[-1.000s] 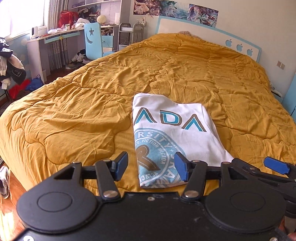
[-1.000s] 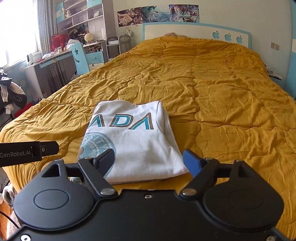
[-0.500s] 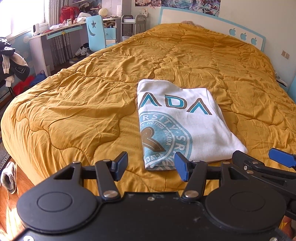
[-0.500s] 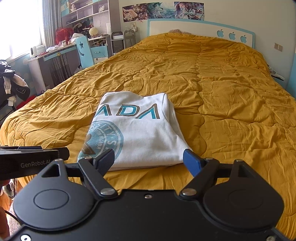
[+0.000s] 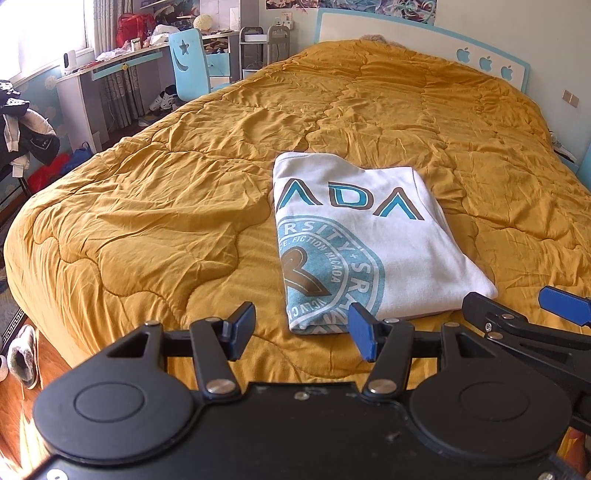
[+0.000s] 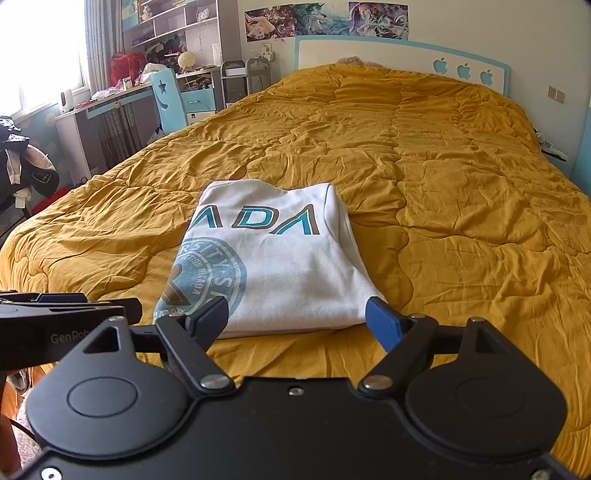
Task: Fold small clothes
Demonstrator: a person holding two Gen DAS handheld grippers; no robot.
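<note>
Where the left wrist camera looks down along its own fingers, the left gripper (image 5: pixel 301 330) hangs above the near edge of a bed, its two blue-padded jaws standing wide apart with nothing between them. Just beyond its right pad lies a folded white T-shirt (image 5: pixel 369 240), a neat rectangle flat on a mustard-yellow quilted bedspread (image 5: pixel 166 221) near the foot of the bed. The shirt's top face shows the teal and brown letters "ADA" and part of a round teal emblem. At the lower right edge of this view the right gripper (image 5: pixel 524 314) reaches in from the side, beside the shirt's near right corner; whether it touches the cloth cannot be told from here. A white headboard (image 5: pixel 424 40) with apple cut-outs stands at the far end of the bed, and a light blue chair (image 5: pixel 188 61) with a star and moon cut-out sits by a cluttered desk (image 5: pixel 107 70) at the left. In the right wrist view, the right gripper (image 6: pixel 297 319) hovers over the shirt's (image 6: pixel 280 266) near edge, jaws spread wide and empty, the left pad over the emblem and the right pad at the near right corner. The left gripper (image 6: pixel 74 314) shows side-on at the left, its opening not readable from this angle. Anime posters (image 6: pixel 325 20) hang above the headboard (image 6: pixel 369 50).
</note>
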